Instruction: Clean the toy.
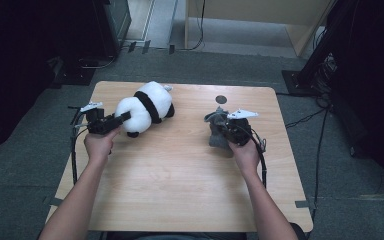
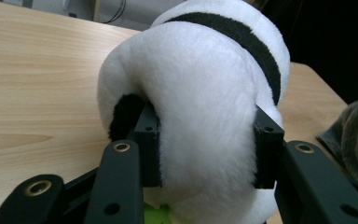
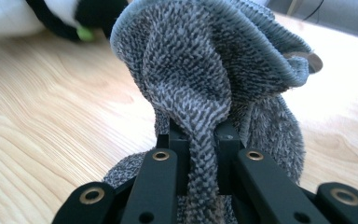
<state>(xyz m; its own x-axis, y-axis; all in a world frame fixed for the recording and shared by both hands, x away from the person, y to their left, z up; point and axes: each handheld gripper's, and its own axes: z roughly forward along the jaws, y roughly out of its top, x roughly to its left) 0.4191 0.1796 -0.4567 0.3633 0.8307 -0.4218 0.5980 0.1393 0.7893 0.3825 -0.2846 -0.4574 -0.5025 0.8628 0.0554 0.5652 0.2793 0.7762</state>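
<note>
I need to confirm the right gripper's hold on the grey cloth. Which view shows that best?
The right gripper view: the grey cloth is bunched and pinched between the right gripper's jaws. In the high view the cloth is a small lump partly behind that gripper. The left gripper view shows a sliver of it.

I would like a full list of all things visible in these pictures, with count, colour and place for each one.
plush panda: 1, white and black, left half of table, held at one end by the left gripper
cloth: 1, grey knit, right half of table, a fold pinched by the right gripper
table: 1, light wood, centre, on grey floor
round hole: 1, dark, far part of table
left gripper: 1, black, shut on panda
right gripper: 1, black, shut on cloth
forearms: 2, coming in from bottom edge
</note>
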